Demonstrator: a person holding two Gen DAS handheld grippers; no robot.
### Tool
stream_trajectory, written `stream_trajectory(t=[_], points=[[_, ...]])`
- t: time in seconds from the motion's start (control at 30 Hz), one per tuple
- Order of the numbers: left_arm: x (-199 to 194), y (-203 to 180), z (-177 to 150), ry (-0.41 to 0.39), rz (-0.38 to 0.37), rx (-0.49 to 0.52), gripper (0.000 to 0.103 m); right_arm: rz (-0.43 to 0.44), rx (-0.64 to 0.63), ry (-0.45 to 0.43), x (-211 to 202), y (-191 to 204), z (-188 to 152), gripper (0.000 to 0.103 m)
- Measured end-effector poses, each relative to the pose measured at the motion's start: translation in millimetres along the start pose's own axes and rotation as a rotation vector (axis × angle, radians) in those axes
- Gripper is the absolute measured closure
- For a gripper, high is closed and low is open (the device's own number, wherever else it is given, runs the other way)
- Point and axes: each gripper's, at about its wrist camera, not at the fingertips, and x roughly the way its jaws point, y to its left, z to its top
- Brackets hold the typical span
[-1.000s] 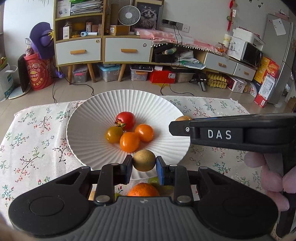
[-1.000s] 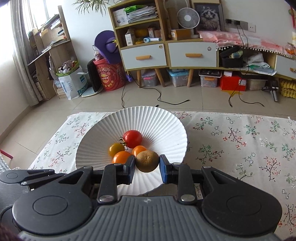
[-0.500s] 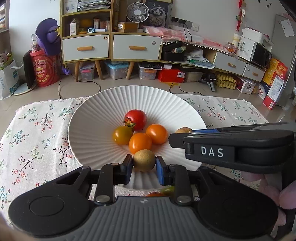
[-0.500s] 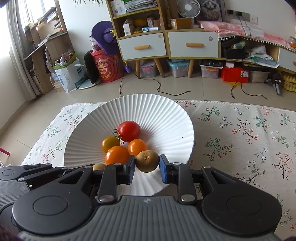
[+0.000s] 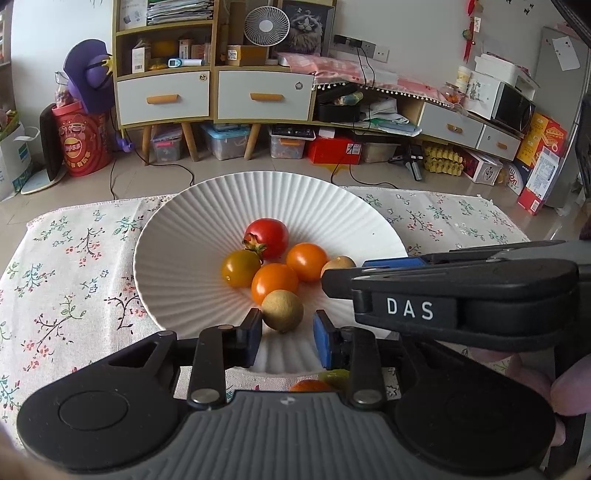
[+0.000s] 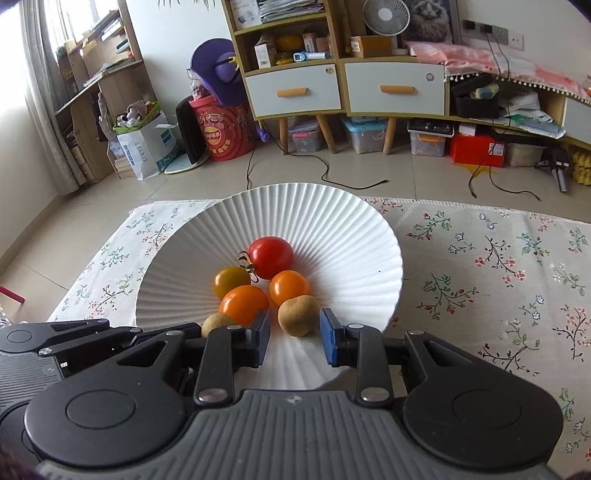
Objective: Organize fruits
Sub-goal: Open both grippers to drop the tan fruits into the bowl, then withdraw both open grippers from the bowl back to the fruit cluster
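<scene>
A white ribbed plate (image 5: 177, 258) sits on a floral tablecloth (image 5: 74, 258) and holds six small fruits. At its centre lie a red tomato (image 5: 269, 236), a yellow tomato (image 5: 240, 268) and two orange tomatoes (image 5: 306, 261), clustered and touching. The left gripper (image 5: 287, 334) hovers over the near rim; its jaws have just been opening and now stand slightly apart, with a brown fruit (image 5: 282, 309) resting on the plate between the blue pads, a gap showing at the right pad and the left pad very close. The right gripper (image 6: 294, 336) is in the same condition: jaws just opened a little, a second brown fruit (image 6: 298, 315) lying on the plate between the pads with a gap on each side. In the left view the right gripper crosses the frame from the right, marked "DAS", with fingertips of the person's hand (image 5: 569, 391) behind it. More fruit (image 5: 321, 382), orange and green, shows below the plate's near edge, partly hidden by the left gripper. Behind the table stand cabinets (image 6: 343, 88) and a fan (image 6: 386, 16).
</scene>
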Motion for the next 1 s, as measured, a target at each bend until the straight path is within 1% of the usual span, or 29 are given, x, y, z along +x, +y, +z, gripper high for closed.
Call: stream_trajectory(t=[0.07, 0.17, 0.3, 0.37, 0.43, 0.6, 0.67, 0.7, 0.77, 0.87, 1.0], points=[[-2.4, 0.5, 0.2, -0.001, -0.006, 0.000, 0.073, 0.004, 0.005, -0.003, -2.5, 0.4, -0.2, 0.065], [-7.3, 2.4, -0.6, -0.007, -0.012, 0.000, 0.064, 0.007, 0.000, -0.008, -6.9, 0.9, -0.8, 0.058], [-14.9, 5.8, 0.8, -0.009, -0.022, -0.005, 0.060, 0.008, -0.005, -0.018, -13.9, -0.2, -1.3, 0.051], [-20.7, 8.4, 1.0, -0.017, -0.030, -0.015, 0.052, 0.007, -0.002, -0.020, -17.3, -2.1, -1.7, 0.045], [-26.0, 9.6, 0.5, -0.026, -0.029, -0.018, 0.046, 0.007, 0.001, -0.021, -20.4, -4.1, -2.5, 0.041], [-37.0, 13.9, -2.9, -0.025, -0.027, -0.009, 0.037, 0.007, -0.011, -0.020, -28.4, -6.1, -8.0, 0.035], [-41.8, 14.2, -5.5, -0.030, -0.024, 0.003, 0.029, 0.011, -0.011, -0.021, -32.0, -7.0, -10.7, 0.030], [-45.2, 14.6, -7.6, -0.039, -0.023, 0.009, 0.027, 0.013, -0.012, -0.018, -34.0, -7.3, -12.3, 0.030], [-50.6, 16.3, -11.1, -0.045, -0.035, 0.011, 0.021, 0.019, -0.017, -0.017, -38.3, -7.3, -15.5, 0.028], [-56.8, 19.6, -16.4, -0.046, -0.036, 0.015, 0.017, 0.032, -0.026, -0.018, -44.3, -6.9, -18.7, 0.026], [-63.0, 22.6, -23.3, -0.038, -0.037, 0.024, 0.014, 0.043, -0.046, -0.013, -50.9, -4.4, -25.2, 0.025]])
